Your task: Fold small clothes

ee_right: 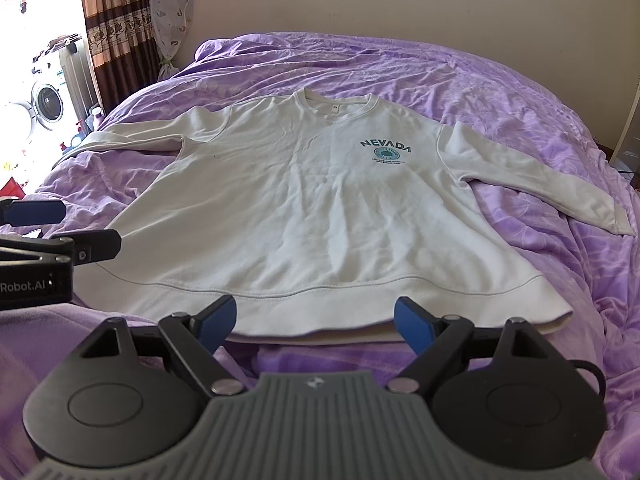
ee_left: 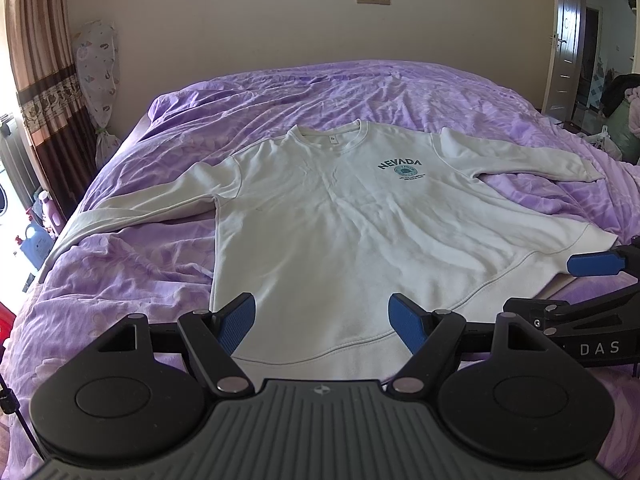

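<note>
A white long-sleeved sweatshirt (ee_left: 320, 208) (ee_right: 320, 200) with a teal "NEVADA" print lies flat and face up on a purple bedspread (ee_left: 120, 264) (ee_right: 520, 92), both sleeves spread out to the sides. My left gripper (ee_left: 322, 322) stands open just above the hem near its left part, nothing between its blue pads. My right gripper (ee_right: 314, 322) is open as well, hovering at the hem's middle, fingers apart over the cloth edge. Each gripper shows at the side of the other's view.
The bed fills most of both views, its cover wrinkled. A curtain (ee_left: 44, 92) and a wrapped standing fan (ee_left: 100, 68) stand at the far left; a washing machine (ee_right: 44, 104) sits by the window. An open door (ee_left: 572, 36) is at the right.
</note>
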`<state>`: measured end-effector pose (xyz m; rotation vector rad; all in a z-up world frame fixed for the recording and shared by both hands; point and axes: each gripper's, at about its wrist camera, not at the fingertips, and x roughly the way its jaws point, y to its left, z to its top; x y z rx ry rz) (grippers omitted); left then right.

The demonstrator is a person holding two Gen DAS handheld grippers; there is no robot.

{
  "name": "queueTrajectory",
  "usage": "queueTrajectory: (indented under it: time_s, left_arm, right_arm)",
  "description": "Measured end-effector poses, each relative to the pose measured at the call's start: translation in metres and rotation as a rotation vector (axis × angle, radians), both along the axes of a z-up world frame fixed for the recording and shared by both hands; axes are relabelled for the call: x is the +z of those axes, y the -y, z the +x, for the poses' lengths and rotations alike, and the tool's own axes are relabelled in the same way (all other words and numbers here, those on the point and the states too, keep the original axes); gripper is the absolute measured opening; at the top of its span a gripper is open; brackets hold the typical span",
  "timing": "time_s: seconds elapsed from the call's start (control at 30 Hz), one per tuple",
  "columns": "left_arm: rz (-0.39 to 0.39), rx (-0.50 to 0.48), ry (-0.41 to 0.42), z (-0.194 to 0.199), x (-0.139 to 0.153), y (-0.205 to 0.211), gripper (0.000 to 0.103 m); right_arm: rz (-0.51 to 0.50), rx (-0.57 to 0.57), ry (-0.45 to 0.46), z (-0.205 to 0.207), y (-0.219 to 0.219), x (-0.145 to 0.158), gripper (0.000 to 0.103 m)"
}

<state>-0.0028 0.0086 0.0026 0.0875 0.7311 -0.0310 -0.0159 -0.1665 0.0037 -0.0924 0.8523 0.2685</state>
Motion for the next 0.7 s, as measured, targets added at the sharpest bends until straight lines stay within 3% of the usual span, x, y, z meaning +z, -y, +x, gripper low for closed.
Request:
queueTrajectory:
  time_s: [0.7]
  left_arm:
    - [-0.002, 0.0, 0.0, 0.0004, 0.0001, -0.0056, 0.089]
  right_arm:
    - [0.002, 0.001, -0.003, -0.0001, -0.0005, -0.0003, 0.082]
